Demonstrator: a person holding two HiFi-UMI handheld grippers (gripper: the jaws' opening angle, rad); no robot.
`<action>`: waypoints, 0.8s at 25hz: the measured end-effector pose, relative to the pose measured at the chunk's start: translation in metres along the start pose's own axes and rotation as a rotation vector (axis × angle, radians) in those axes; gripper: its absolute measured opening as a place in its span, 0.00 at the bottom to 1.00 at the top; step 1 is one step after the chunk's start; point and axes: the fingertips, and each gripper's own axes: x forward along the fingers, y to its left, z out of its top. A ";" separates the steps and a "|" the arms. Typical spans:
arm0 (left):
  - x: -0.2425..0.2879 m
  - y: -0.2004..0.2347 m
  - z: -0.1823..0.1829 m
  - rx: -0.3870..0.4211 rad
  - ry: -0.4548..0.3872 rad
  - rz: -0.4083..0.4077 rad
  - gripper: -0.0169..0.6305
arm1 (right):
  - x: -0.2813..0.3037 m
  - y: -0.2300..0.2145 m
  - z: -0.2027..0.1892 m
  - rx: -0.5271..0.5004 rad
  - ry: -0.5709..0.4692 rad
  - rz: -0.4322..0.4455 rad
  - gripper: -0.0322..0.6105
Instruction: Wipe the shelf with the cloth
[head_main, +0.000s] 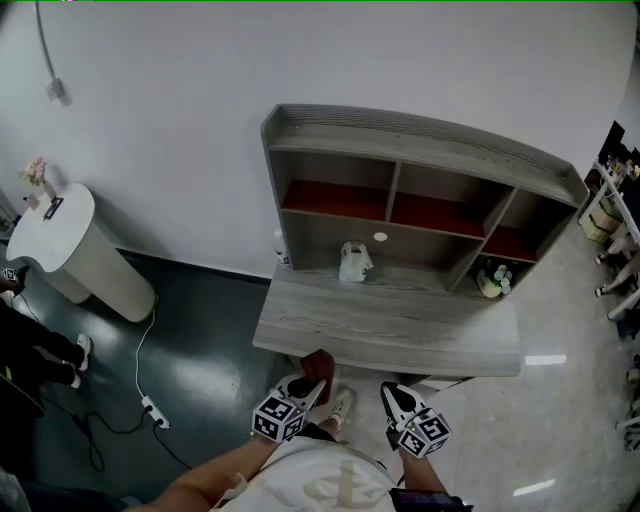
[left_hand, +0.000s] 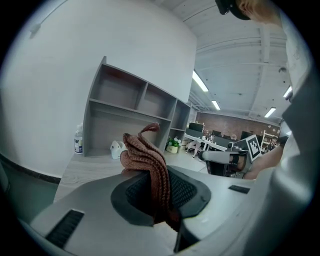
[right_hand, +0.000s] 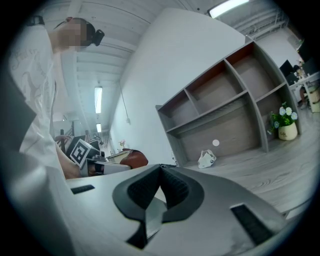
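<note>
A rust-brown knitted cloth (head_main: 318, 364) is pinched in my left gripper (head_main: 306, 386), just short of the front edge of the grey wooden shelf unit (head_main: 390, 325). In the left gripper view the cloth (left_hand: 145, 155) bunches up out of the shut jaws of the left gripper (left_hand: 152, 187). My right gripper (head_main: 391, 394) hovers beside it, also in front of the unit; its jaws (right_hand: 160, 169) meet with nothing between them. The shelf has a flat lower board and red-backed upper compartments (head_main: 338, 199).
On the lower board lie a crumpled white bag (head_main: 354, 261), a small bottle (head_main: 281, 250) at the left end and a potted plant (head_main: 492, 280) in the right cubby. A white rounded bin (head_main: 70, 250) and a power strip (head_main: 153, 410) are on the dark floor at left.
</note>
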 end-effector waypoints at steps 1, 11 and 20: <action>0.004 0.003 0.004 -0.002 -0.003 0.003 0.13 | 0.002 -0.004 0.003 -0.001 0.002 0.000 0.06; 0.053 0.062 0.066 -0.026 -0.081 0.088 0.13 | 0.052 -0.060 0.037 -0.018 0.019 0.036 0.06; 0.084 0.127 0.129 -0.032 -0.123 0.156 0.13 | 0.107 -0.105 0.079 -0.036 0.009 0.048 0.06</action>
